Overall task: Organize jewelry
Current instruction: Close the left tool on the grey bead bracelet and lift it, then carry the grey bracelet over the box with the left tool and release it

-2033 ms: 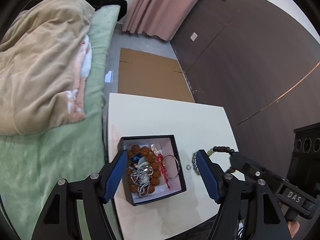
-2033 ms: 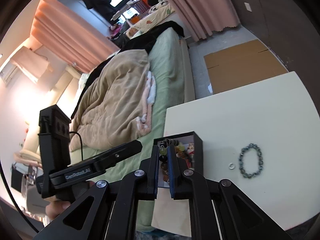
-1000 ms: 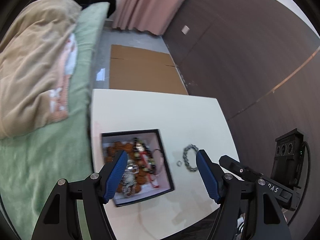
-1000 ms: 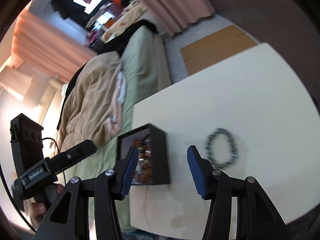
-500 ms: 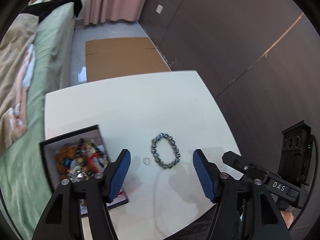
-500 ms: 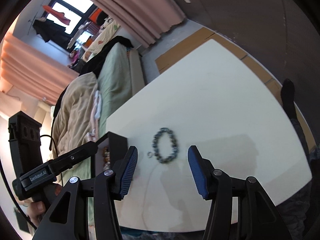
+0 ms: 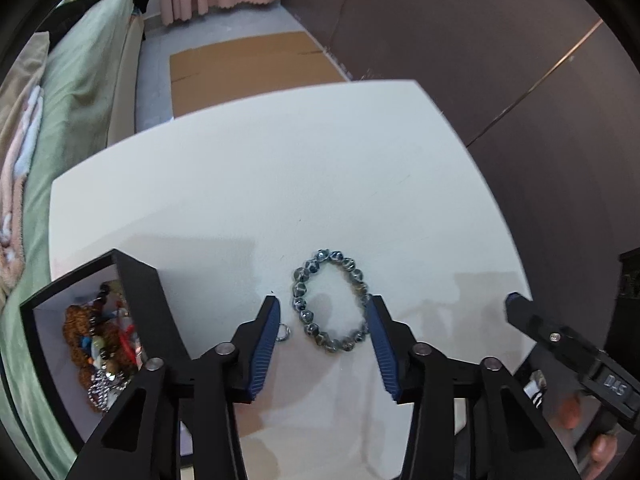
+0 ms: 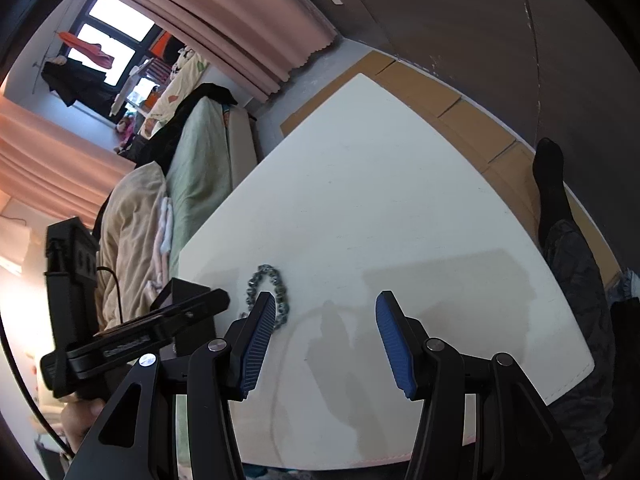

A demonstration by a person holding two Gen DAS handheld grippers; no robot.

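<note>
With left hand-held gripper [image 7: 324,312] wide open around the bead bracelet [image 7: 331,306], go low, squeeze gently, miss the little ring [image 7: 283,333].

White table [image 7: 280,184] beside green bed [image 7: 80,80], pink curtains [image 8: 248,40], dark wall [image 7: 460,40].

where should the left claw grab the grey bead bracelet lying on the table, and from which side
Come straight down from above with the open left claw. The bead bracelet lies flat as an open loop on the white table, so pinch across one bead strand, ideally the right-hand side, away from the small ring near its left.
</note>
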